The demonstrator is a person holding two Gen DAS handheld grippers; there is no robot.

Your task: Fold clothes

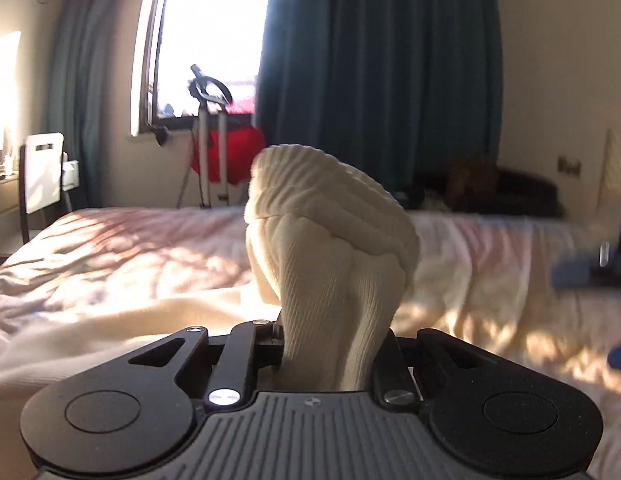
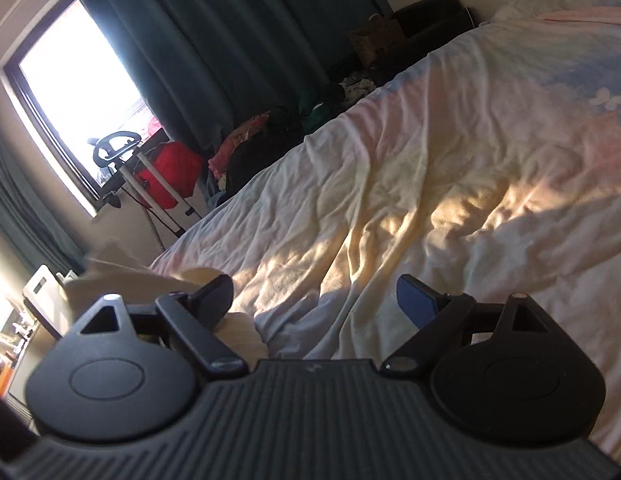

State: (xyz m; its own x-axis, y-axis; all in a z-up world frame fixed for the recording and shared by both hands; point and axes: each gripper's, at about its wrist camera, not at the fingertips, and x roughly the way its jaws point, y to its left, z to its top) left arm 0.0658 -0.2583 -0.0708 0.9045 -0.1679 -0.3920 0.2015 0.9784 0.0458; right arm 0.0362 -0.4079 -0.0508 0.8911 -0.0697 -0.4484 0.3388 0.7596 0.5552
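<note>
Left gripper (image 1: 334, 344): jaws were clamped on a cream ribbed knit garment (image 1: 330, 240), which rose bunched straight up from between the fingers, above the bed (image 1: 110, 248).
Right gripper (image 2: 314, 304): jaws stood spread apart with nothing between them, over the rumpled bedsheet (image 2: 450, 152).
Garment, right view: cream cloth (image 2: 122, 276) showed just beyond the left-hand finger (image 2: 214, 292).
Background: window (image 1: 206, 32), dark teal curtain (image 1: 382, 72).

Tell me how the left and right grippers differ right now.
The left gripper is shut on the cream sock; the right gripper is open and holds nothing. The left points level across the bed toward the window; the right is rolled, so the bed looks tilted in its view. Both are over the bed.
</note>
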